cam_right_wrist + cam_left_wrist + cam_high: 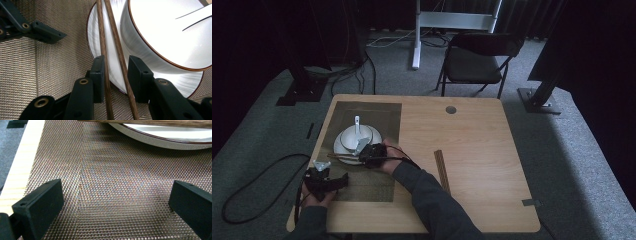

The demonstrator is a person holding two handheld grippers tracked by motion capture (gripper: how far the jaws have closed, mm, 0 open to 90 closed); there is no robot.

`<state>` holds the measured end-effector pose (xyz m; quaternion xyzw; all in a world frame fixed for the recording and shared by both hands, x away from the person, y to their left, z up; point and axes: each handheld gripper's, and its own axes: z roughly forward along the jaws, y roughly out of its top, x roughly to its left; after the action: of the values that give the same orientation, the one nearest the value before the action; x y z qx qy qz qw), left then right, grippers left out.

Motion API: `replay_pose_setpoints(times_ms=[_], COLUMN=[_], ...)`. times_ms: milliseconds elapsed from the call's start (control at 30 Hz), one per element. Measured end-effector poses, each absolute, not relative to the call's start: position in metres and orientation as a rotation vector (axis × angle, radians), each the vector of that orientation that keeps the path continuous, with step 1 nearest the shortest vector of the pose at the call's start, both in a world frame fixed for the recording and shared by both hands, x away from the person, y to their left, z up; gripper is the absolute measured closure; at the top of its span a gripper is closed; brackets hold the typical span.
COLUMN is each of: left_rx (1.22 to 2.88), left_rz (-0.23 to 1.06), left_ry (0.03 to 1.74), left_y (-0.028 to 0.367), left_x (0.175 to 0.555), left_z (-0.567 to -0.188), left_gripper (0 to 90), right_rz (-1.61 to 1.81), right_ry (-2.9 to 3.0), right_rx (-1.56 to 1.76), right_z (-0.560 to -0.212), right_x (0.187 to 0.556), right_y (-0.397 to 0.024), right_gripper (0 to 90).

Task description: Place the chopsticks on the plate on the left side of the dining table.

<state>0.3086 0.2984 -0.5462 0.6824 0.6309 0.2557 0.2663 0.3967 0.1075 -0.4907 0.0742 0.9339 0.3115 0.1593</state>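
Dark curtains close off the room, and grey carpet runs under everything, with a black cable looping across it at the left. The wooden table is pale, with a round hole near its far edge. A woven mat covers its left part.

On the mat's near left corner rests the left gripper; its jaws stand wide apart over bare weave, with nothing between them. Further in, a white plate carries a white bowl with a spoon in it. A pair of brown chopsticks lies across the plate's near rim. The right gripper sits at that rim with both sticks between its half-open jaws; the left stick lies against one pad, the other pad stands just clear.

To the right, a second pair of chopsticks lies on bare wood. Beyond the table stand a black folding chair and a white stand.
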Motion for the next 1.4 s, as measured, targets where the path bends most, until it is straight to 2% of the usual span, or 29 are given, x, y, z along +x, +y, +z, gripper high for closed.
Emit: replay_pose_setpoints(times_ms=[1400], left_rx=[1.842], left_rz=[0.690], left_ry=[1.704], left_y=[0.2983], left_x=[0.3086], left_z=[-0.5462], left_gripper=[0.2], right_rz=[0.881], right_ry=[2.650], right_rx=[0.247], right_z=[-0.4932], right_x=[0.4019], right_y=[0.1065], right_gripper=[81.6])
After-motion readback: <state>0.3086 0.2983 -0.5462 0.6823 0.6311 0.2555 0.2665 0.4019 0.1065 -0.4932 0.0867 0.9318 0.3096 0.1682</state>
